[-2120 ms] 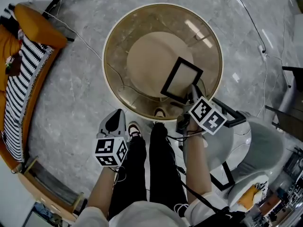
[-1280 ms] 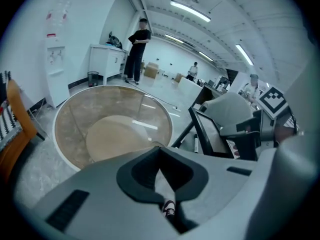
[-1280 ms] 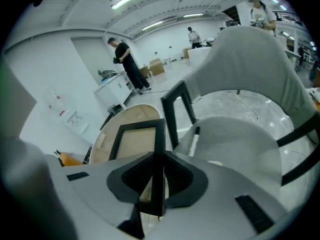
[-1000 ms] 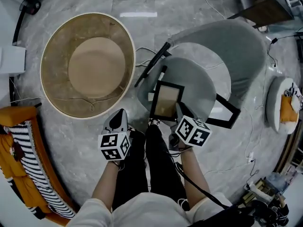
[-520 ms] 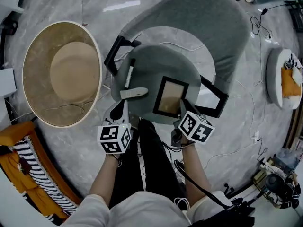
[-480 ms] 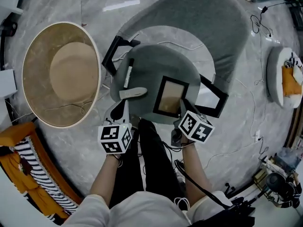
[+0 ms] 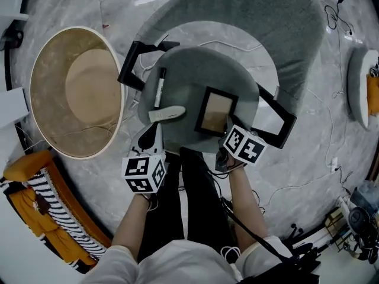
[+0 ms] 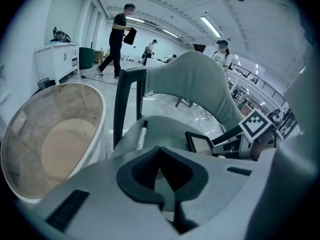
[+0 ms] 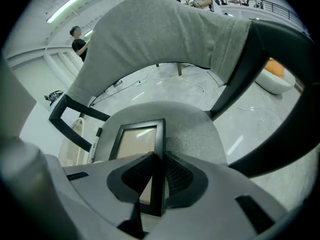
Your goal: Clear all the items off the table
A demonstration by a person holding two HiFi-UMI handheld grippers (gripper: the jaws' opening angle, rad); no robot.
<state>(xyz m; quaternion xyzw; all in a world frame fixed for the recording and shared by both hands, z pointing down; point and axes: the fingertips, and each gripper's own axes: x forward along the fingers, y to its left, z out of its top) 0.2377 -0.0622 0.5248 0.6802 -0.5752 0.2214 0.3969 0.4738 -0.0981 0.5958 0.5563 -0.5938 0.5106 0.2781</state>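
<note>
1. The right gripper (image 9: 156, 176) is clenched on the near right edge of a picture frame (image 7: 217, 110), a rectangle with a black rim and a beige panel.
2. The left gripper (image 8: 161, 170) has its jaws pressed together with nothing between them, at the seat's lower left edge.
3. The frame sits on the chair seat (image 7: 195, 70), rounded grey fabric, right of centre.
4. A pen (image 7: 159, 87) and a pale flat oblong piece (image 7: 166, 115) lie on the seat's left part.
5. A round glass table (image 7: 47, 52) with a beige disc beneath fills the left of the head view.

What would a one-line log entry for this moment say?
right tongs: shut on picture frame | picture frame: over grey chair seat, contact unclear | left tongs: shut, empty | marker: lying on seat
</note>
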